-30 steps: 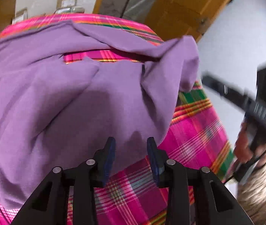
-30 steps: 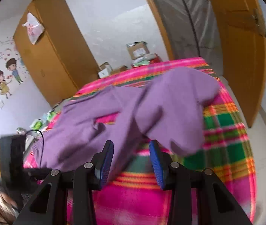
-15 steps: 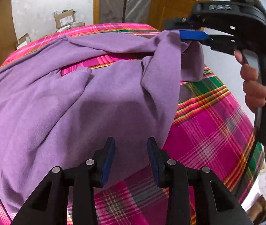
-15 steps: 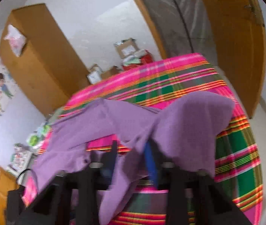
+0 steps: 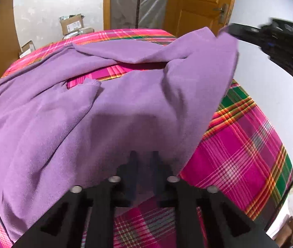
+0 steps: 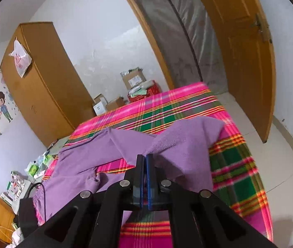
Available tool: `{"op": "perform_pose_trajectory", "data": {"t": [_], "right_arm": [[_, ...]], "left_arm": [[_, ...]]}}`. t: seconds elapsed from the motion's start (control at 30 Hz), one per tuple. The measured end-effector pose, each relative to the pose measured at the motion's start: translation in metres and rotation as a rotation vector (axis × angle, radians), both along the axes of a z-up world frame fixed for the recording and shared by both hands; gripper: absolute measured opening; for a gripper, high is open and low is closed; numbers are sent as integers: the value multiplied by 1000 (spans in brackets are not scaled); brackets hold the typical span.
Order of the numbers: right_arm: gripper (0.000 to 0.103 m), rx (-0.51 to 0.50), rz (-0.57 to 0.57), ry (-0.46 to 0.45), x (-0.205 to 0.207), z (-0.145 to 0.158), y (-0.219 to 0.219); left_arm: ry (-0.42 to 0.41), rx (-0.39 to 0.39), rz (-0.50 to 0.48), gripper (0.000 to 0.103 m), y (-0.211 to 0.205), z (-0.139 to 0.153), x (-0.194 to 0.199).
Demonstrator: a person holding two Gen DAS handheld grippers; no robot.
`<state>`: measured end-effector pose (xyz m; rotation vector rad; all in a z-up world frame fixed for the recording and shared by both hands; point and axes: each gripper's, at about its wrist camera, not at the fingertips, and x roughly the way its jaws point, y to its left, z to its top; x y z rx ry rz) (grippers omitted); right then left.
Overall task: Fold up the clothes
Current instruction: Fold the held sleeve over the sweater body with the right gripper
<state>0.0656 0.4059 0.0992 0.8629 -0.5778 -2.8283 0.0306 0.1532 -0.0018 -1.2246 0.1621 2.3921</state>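
We see the purple garment (image 5: 96,111) spread on the plaid bed (image 5: 239,144). Our right gripper (image 6: 144,161) is clamped on a raised fold of it, lifting that corner. Our left gripper (image 5: 143,165) is closing on the garment's near edge.

Bed with pink-green plaid blanket (image 6: 235,165); purple garment (image 5: 84,128) lies rumpled across it, reaching the near edge.
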Motion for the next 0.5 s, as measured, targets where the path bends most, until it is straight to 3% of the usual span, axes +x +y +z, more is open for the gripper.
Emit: {"op": "perform_pose_trajectory", "data": {"t": [0.23,0.5], "right_arm": [[2,-38,-57,12,50,-11,14],[2,-43,-128,-45,85,-38,30]], "left_arm": [[-10,28,11,7,-12,4,4],[-23,39,5,7,-13,3,13]]}}
